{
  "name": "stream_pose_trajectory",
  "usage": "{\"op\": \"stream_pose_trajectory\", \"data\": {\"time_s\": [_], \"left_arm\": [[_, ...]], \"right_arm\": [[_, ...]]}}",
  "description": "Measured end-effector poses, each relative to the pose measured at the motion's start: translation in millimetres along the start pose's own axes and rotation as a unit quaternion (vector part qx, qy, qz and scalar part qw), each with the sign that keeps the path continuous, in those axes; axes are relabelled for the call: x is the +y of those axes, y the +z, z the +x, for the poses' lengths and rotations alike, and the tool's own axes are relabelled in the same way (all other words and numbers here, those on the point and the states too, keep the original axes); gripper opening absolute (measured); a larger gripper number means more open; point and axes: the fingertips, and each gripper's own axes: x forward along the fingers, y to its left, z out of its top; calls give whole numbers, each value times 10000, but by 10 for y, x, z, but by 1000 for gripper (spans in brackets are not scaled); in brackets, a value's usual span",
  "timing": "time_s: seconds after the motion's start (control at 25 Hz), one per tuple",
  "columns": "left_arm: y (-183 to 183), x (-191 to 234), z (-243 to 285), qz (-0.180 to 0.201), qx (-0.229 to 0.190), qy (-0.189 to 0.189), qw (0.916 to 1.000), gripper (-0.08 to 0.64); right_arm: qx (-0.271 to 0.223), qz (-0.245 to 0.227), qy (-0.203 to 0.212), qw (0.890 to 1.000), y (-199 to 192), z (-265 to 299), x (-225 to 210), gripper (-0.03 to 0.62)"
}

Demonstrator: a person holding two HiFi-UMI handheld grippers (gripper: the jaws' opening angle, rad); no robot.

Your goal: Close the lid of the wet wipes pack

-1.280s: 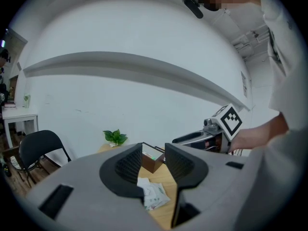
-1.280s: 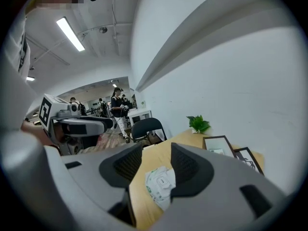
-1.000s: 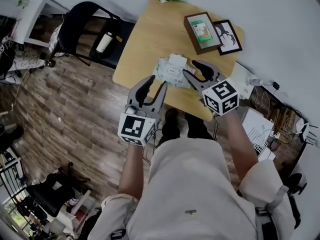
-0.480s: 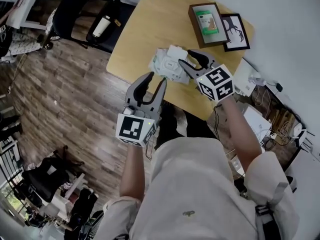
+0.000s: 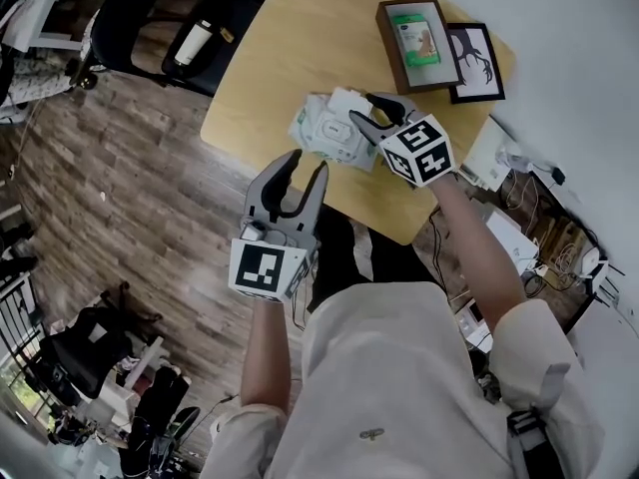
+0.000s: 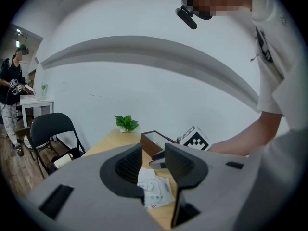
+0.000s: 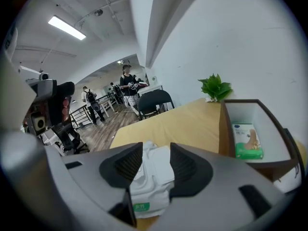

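Wet wipes pack (image 5: 324,136) is lying flat on the wooden counter (image 5: 290,48), close to the edge nearest the person, a bit rumpled. Its white lid flap (image 7: 161,165) looks folded open, not pressed down.

Right tool (image 5: 361,108) is over the pack with its jaws apart. In the right gripper view the pack sits in the gap between them, and I can't tell if either jaw is actually touching it. It isn't clamped on anything.

Left tool (image 5: 305,165) is off the counter, past the near edge and above the wood floor (image 5: 130,198). Its jaws are also spread with nothing between them; the pack only shows further on through the gap.

For room: there's a wide stretch of bare wood beyond and to the left of the pack, running to the far corner. On the right it's tighter, with a brown box frame (image 5: 414,46) near the pack and a black picture frame (image 5: 477,63) just beside that, at the counter's right edge. A black chair (image 5: 170,18) stands off the far left corner.
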Motion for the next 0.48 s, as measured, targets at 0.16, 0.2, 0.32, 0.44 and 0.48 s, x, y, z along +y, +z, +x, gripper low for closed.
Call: {"op": "stream_pose_trajectory", "data": {"time_s": [0.16, 0.2, 0.32, 0.44, 0.48], "left_arm": [[-66, 54, -3, -99, 33, 85, 9999, 140], [-81, 73, -7, -120, 44, 109, 9999, 140], [-139, 124, -15, -156, 101, 165, 9997, 140], [-185, 151, -24, -178, 139, 177, 9996, 140], [-198, 160, -29, -191, 151, 177, 9995, 140]], "right_arm": [[123, 49, -77, 9999, -115, 168, -104, 156], [150, 42, -107, 9998, -141, 210, -124, 156], [184, 163, -124, 9996, -210, 313, -176, 156], [216, 305, -181, 9991, -255, 376, -244, 156], [237, 340, -210, 9989, -267, 392, -266, 156]]}}
